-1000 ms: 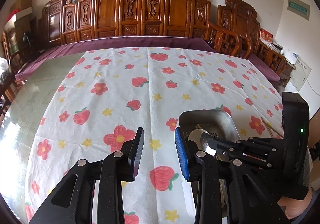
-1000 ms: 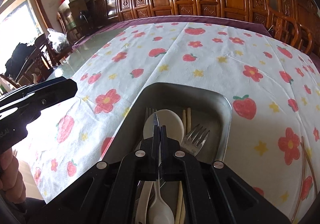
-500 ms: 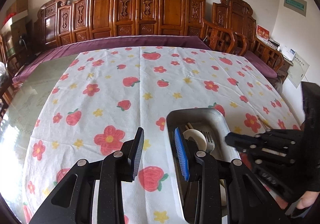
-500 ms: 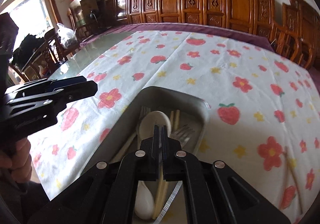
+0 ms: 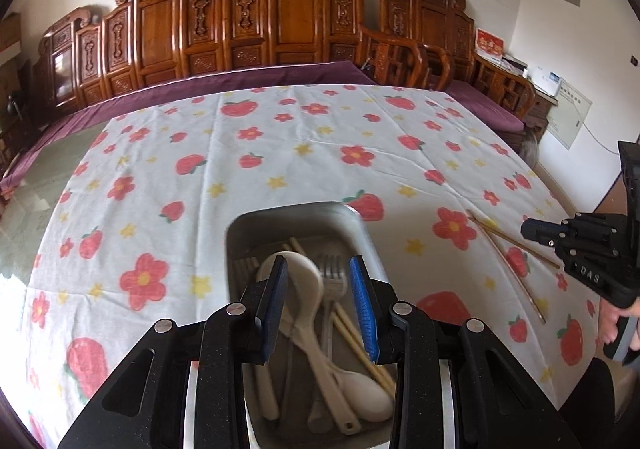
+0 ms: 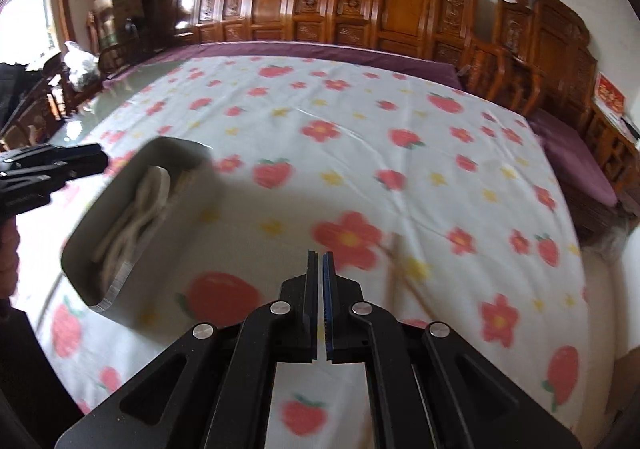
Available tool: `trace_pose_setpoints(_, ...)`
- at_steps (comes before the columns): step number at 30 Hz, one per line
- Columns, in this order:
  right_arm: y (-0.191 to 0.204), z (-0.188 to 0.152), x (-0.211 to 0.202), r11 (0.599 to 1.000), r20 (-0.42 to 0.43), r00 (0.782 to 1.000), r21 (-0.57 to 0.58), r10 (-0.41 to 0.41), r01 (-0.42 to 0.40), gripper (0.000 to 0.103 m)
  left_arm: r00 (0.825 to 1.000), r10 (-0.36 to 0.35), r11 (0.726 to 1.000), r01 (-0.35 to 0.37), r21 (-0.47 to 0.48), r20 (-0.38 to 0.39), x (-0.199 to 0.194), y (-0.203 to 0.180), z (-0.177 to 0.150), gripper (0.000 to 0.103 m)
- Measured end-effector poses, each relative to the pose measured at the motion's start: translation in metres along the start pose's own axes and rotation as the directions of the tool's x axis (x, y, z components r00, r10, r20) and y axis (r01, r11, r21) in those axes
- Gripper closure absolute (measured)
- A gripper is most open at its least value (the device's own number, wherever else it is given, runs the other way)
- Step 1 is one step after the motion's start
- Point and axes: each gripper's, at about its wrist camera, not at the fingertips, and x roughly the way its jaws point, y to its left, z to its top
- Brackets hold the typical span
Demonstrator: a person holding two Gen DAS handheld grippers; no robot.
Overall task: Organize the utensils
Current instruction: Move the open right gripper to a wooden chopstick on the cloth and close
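Note:
A metal tray (image 5: pixel 240 233) lies on the flowered tablecloth and holds white spoons (image 5: pixel 304 289), a metal fork (image 5: pixel 330 281) and wooden chopsticks (image 5: pixel 352 333). My left gripper (image 5: pixel 319 289) is open and empty, right above the tray. Two loose chopsticks (image 5: pixel 512 249) lie on the cloth to the tray's right. My right gripper (image 6: pixel 318 281) is shut and empty, over the cloth right of the tray (image 6: pixel 120 277); it also shows in the left wrist view (image 5: pixel 528 228) by the loose chopsticks.
Carved wooden chairs (image 5: pixel 296 17) line the far side of the table. The flowered cloth (image 5: pixel 300 145) covers most of the tabletop, with bare glass (image 5: pixel 24 217) at the left. A wall and cabinet (image 5: pixel 556 89) stand at the right.
My right gripper has left the tray and swung right over the cloth, shut with nothing in it. My left gripper has moved right, over the tray.

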Motion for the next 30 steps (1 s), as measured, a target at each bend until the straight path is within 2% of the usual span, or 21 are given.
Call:
trace_pose_setpoints(5, -0.047, -0.029, 0.009, 0.998, -0.058, 0.997, 0.033, -0.060, 0.062, 0.097, 1.000, -0.023, 0.999, 0.023, 0.027, 0.000, 0.004, -0.024, -0.001, 0.073)
trace_pose_setpoints(8, -0.062, -0.040, 0.017, 0.997, -0.086, 0.994, 0.039, -0.066, 0.069, 0.083, 1.000, -0.028, 0.999, 0.028, 0.042, -0.004, 0.007, -0.035, -0.003, 0.073)
trace_pose_setpoints(20, -0.072, -0.039, 0.062, 1.000, -0.176, 0.984, 0.012, -0.017, 0.019, 0.080, 0.998, -0.053, 0.993, 0.057, 0.102, -0.039, 0.020, -0.077, -0.015, 0.073)
trace_pose_setpoints(27, -0.076, -0.038, 0.063, 1.000, -0.182, 0.983, 0.000, 0.012, -0.012, 0.081, 0.996, -0.071, 0.989, 0.078, 0.127, -0.060, 0.027, -0.094, -0.021, 0.073)
trace_pose_setpoints(30, -0.075, -0.041, 0.060, 0.999, -0.188, 0.982, -0.007, 0.034, -0.036, 0.089, 0.995, -0.079, 0.988, 0.088, 0.131, -0.067, 0.029, -0.101, -0.023, 0.073)
